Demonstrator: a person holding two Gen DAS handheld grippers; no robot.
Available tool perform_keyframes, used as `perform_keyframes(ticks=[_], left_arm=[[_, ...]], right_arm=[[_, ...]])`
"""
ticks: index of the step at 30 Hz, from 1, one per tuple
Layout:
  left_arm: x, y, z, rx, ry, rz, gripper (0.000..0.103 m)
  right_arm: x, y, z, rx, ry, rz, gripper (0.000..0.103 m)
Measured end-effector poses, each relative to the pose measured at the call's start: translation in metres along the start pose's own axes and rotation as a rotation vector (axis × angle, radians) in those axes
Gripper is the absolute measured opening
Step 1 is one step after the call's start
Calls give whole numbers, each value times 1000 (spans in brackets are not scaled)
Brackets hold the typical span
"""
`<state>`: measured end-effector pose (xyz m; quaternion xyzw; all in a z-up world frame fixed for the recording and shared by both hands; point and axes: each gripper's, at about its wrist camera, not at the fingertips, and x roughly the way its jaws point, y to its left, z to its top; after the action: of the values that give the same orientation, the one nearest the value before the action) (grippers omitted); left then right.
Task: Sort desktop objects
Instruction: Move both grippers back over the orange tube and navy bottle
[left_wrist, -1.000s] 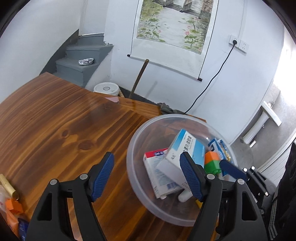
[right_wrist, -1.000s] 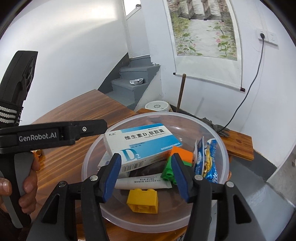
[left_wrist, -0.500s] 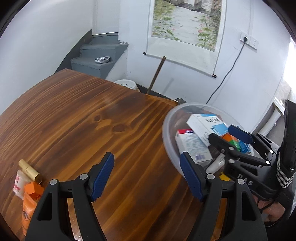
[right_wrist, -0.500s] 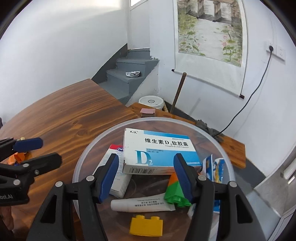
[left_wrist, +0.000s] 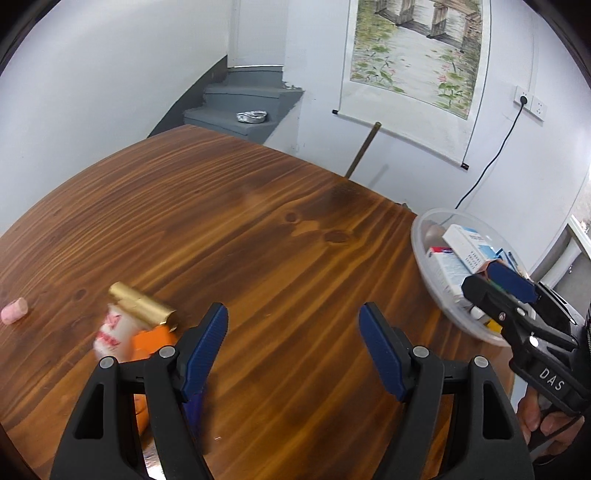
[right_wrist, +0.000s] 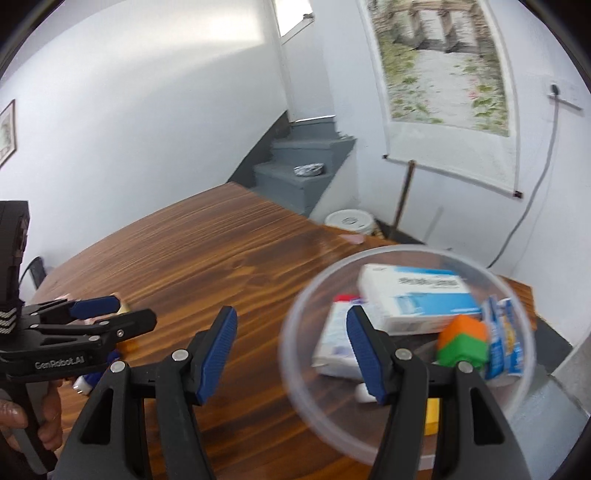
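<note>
A clear plastic bowl (right_wrist: 295, 332) stands at the table's right end and also shows in the left wrist view (left_wrist: 419, 236). It holds a blue-and-white medicine box (right_wrist: 417, 295), a second box (right_wrist: 334, 343), an orange-and-green block (right_wrist: 461, 339), sachets and a yellow brick. My right gripper (right_wrist: 291, 350) is open and empty above the bowl's left rim. My left gripper (left_wrist: 293, 347) is open and empty over bare wood. To its left lie a gold tube (left_wrist: 142, 304), a white-and-red packet (left_wrist: 112, 328), an orange item (left_wrist: 151, 341) and a pink piece (left_wrist: 14, 310).
The wooden table (left_wrist: 240, 229) fills both views. Grey stairs (left_wrist: 243, 107) with a foil dish, a hanging scroll painting (left_wrist: 413, 51) and a white bucket (right_wrist: 349, 220) lie beyond its far edge. A black cable hangs from the wall socket.
My left gripper has swung left, away from the bowl, bringing the gold tube and packets into view. My right gripper has shifted left, so the bowl now sits right of centre.
</note>
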<state>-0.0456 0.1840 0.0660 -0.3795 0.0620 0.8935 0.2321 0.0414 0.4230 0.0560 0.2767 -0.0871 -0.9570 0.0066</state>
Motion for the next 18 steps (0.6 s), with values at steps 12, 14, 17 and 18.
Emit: perform_keyframes(ticks=[12,14,17,18], left_arm=[[-38,88,-40,-31,-4,128,77],[-40,104,-49,-35,0,143,77],[-40,119,-58,-48,12,150,77],[-39,123,-60,-51,18,145,77]], right_arm=[[16,86,-27,-95,158,200,66],[17,100,-31,-117,177,214,66],[20,114,-36,-145,198,216,66],[21,118,-37,-151,205,216,66]])
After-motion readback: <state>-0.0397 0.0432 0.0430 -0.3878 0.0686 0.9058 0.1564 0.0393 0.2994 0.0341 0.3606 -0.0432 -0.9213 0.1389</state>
